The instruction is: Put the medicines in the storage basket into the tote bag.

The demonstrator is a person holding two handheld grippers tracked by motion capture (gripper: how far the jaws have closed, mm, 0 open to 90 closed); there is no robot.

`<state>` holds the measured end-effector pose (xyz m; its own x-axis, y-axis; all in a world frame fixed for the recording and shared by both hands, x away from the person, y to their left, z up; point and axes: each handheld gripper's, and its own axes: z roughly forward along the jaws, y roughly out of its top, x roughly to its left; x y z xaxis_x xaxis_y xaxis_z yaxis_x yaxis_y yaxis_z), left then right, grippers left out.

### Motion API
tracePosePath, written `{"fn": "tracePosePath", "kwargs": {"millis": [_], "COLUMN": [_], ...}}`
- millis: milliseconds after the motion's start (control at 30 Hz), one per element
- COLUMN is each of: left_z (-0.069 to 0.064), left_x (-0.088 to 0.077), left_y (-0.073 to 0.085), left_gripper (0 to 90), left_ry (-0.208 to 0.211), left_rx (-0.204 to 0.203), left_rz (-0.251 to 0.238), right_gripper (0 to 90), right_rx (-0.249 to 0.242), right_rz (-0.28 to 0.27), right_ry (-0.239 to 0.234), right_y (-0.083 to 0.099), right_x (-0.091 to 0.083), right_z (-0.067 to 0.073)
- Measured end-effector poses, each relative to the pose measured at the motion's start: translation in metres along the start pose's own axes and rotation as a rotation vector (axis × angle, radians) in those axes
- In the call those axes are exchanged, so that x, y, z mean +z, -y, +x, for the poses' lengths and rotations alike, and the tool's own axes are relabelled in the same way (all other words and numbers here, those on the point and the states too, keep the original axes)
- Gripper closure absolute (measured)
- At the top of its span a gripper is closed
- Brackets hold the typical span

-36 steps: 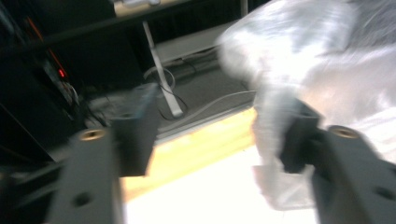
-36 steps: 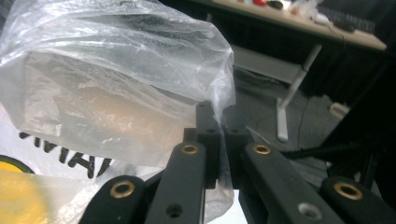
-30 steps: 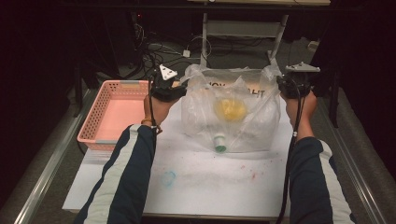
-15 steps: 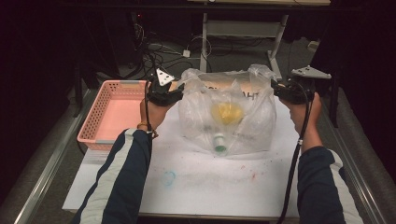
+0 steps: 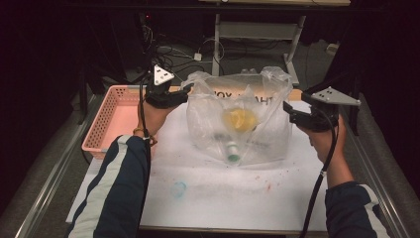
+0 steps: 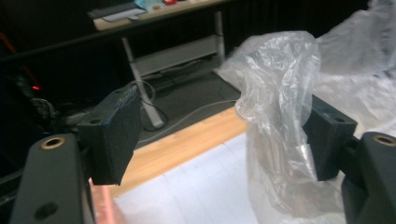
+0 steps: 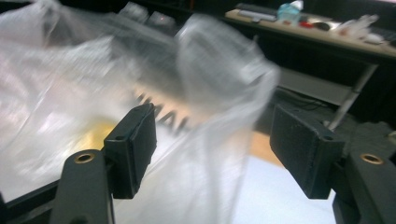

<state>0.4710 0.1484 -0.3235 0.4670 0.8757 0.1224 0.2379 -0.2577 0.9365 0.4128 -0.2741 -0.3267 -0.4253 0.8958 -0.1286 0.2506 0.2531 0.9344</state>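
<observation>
the clear bag (image 5: 237,119) stood near the table's (image 5: 208,198) far edge. the left gripper (image 5: 184,92) and right gripper (image 5: 287,110) had just been opening, both spread, pinching nothing. the loose bag could flop over and spill its bottle (image 5: 231,150).

Clear plastic bag (image 5: 237,124) between two open claws

Both grippers (image 5: 185,91) (image 5: 287,110) raised, fingers just opening (spread wide).

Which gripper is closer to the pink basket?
Left. The left gripper hovers beside the basket, at its far right corner; the right gripper is across the plastic bag.
</observation>
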Motion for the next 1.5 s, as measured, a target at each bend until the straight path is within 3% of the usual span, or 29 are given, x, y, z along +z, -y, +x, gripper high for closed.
{"fn": "tracePosePath", "kwargs": {"millis": [67,133,267,367,500,533,667,733,800,900,1033,1133,1267,1400,1500], "left_z": [0.0,-0.002,-0.003,-0.002,0.003,0.003,-0.007,-0.012,-0.013,-0.014,-0.011,-0.003,0.009,0.005,-0.001], "left_x": [-0.003,-0.006,-0.015,-0.018,-0.021,-0.02,-0.013,-0.006,0.002,0.006,0.005,0.002,-0.003,-0.01,-0.017], "left_y": [-0.004,-0.006,-0.007,-0.013,-0.02,-0.02,-0.008,0.002,0.012,0.019,0.018,0.013,0.003,0.005,0.018], "left_gripper": [23.2,23.1,22.7,23.1,23.2,23.4,23.4,23.4,23.3,22.9,22.8,22.8,22.8,22.8,22.8], "left_ry": [0.0,-0.021,0.009,-0.043,-0.07,-0.067,-0.038,-0.048,-0.031,-0.026,-0.027,-0.022,-0.057,-0.047,-0.011], "left_rx": [-0.006,0.012,0.006,0.023,0.007,0.009,0.047,0.08,0.094,0.081,0.087,0.051,0.019,0.046,0.067], "left_rz": [-0.007,-0.006,-0.016,-0.003,-0.012,-0.012,0.02,0.047,0.066,0.074,0.051,0.043,0.026,0.014,-0.007], "right_gripper": [32.7,32.7,32.9,32.9,34.2,38.8,74.2,83.6,88.7,90.0,90.0,90.0,90.0,90.0,84.9], "right_rx": [0.0,-0.005,-0.023,0.004,0.066,0.072,0.08,0.078,0.073,0.068,0.077,0.095,0.117,0.137,0.139], "right_rz": [0.017,0.041,0.08,0.108,0.136,0.146,0.174,0.202,0.217,0.222,0.203,0.191,0.195,0.173,0.189], "right_ry": [-0.02,-0.01,0.013,0.028,0.025,0.016,-0.031,-0.047,-0.041,0.008,0.072,0.132,0.182,0.182,0.162], "right_y": [0.009,0.019,0.038,0.05,0.064,0.066,0.071,0.074,0.076,0.075,0.062,0.05,0.04,0.036,0.038], "right_x": [0.003,0.007,0.014,0.017,0.024,0.026,0.034,0.039,0.045,0.052,0.058,0.062,0.066,0.063,0.062], "right_z": [0.008,0.017,0.026,0.025,0.02,0.018,0.014,0.012,0.011,0.009,0.0,-0.01,-0.021,-0.022,-0.021]}}
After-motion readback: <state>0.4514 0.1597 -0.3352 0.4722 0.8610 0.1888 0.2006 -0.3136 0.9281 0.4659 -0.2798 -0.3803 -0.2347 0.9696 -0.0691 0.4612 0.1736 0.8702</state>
